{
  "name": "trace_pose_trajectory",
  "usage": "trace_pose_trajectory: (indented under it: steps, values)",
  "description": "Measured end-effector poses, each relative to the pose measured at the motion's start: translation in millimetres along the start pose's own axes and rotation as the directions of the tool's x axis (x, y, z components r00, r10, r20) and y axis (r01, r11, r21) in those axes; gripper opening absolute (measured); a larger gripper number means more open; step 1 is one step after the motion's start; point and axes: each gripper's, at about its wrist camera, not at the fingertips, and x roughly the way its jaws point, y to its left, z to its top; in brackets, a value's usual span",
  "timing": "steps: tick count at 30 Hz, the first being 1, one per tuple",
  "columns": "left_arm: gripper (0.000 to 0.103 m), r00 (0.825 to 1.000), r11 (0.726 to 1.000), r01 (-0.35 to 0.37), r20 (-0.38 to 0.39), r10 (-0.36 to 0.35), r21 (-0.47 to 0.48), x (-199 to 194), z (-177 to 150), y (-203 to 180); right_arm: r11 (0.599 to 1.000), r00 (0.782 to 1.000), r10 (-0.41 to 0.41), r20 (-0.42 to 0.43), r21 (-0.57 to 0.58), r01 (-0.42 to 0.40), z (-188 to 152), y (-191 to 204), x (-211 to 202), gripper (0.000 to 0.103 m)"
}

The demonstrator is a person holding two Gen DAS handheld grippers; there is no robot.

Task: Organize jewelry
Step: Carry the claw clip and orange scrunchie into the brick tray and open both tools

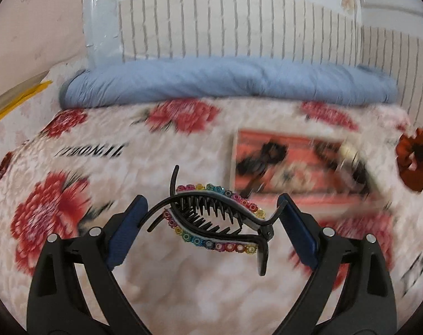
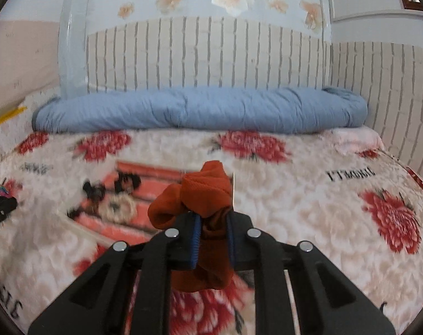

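- Clip [image 1: 217, 217], black with rows of coloured gem flowers along both curved halves, sits between my left gripper [image 1: 212, 209] fingers, its teeth parted and pointing inward.
- My left fingers stand wide apart; the left blue pad [image 1: 127, 231] touches the clip's thin black lever end, and the right pad [image 1: 297, 231] meets its hinge end, so the clip spans the whole gap and is held up off the blanket [image 1: 72, 167].
- Scrunchie [image 2: 200, 203], rust-orange fabric, is pinched in my right gripper [image 2: 212, 223]; those fingers are nearly closed, with cloth bunched above the pads and hanging below them.
- Beneath both grippers lies the blanket, fluffy and cream with big red flowers and black lettering.
- Just past the clip, to its right in the left view, a pink tray [image 1: 303, 167] rests on the blanket; dark items lie in it, too blurred to name.
- In the right view that tray [image 2: 144, 184] sits behind and left of the scrunchie.
- At the left view's right edge, the scrunchie [image 1: 415, 164] shows as an orange bunch, well apart from the clip.
- Farther back, a rolled blue quilt [image 1: 225, 81] lies across the blanket's far edge.
- Behind it rises a striped wall [image 2: 211, 53], with flower decals above.
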Motion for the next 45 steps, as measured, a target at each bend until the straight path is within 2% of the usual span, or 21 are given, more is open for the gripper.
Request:
trace_pose_trajectory:
  steps: [4, 8, 11, 15, 21, 33, 38, 45]
  values:
    - [0.091, 0.997, 0.998, 0.053, 0.065, -0.051, -0.026, 11, 35, -29, 1.000, 0.999, 0.017, 0.039, 0.022, -0.018, 15, 2, 12, 0.016]
    - [0.091, 0.991, 0.996, 0.086, 0.100, -0.083, -0.019, 31, 50, -58, 0.999, 0.999, 0.022, 0.040, 0.036, -0.024, 4, 3, 27, 0.016]
    - [0.091, 0.991, 0.996, 0.085, 0.101, -0.086, 0.014, 50, 47, -77, 0.999, 0.999, 0.026, 0.023, 0.042, -0.027, -7, 3, 41, 0.016]
    - [0.091, 0.995, 0.996, 0.073, 0.064, -0.076, 0.046, 87, 26, -91, 0.999, 1.000, 0.014, -0.001, 0.044, -0.014, -22, 4, 60, 0.016]
    - [0.091, 0.998, 0.997, 0.059, 0.011, -0.060, 0.053, 118, 14, -86, 0.997, 1.000, 0.018, -0.026, 0.075, -0.016, -31, 3, 75, 0.016]
    - [0.091, 0.999, 0.995, 0.047, -0.018, -0.046, 0.084, 135, 4, -92, 0.999, 0.996, 0.022, -0.091, 0.035, -0.019, -48, 18, 98, 0.016]
    - [0.091, 0.998, 0.996, 0.052, -0.046, -0.049, 0.072, 144, -1, -91, 1.000, 0.990, 0.010, -0.138, 0.026, -0.006, -56, 20, 109, 0.016]
    - [0.091, 0.995, 0.997, 0.056, -0.081, -0.051, 0.062, 154, -5, -89, 1.000, 0.988, -0.003, -0.157, 0.008, 0.004, -61, 22, 114, 0.016]
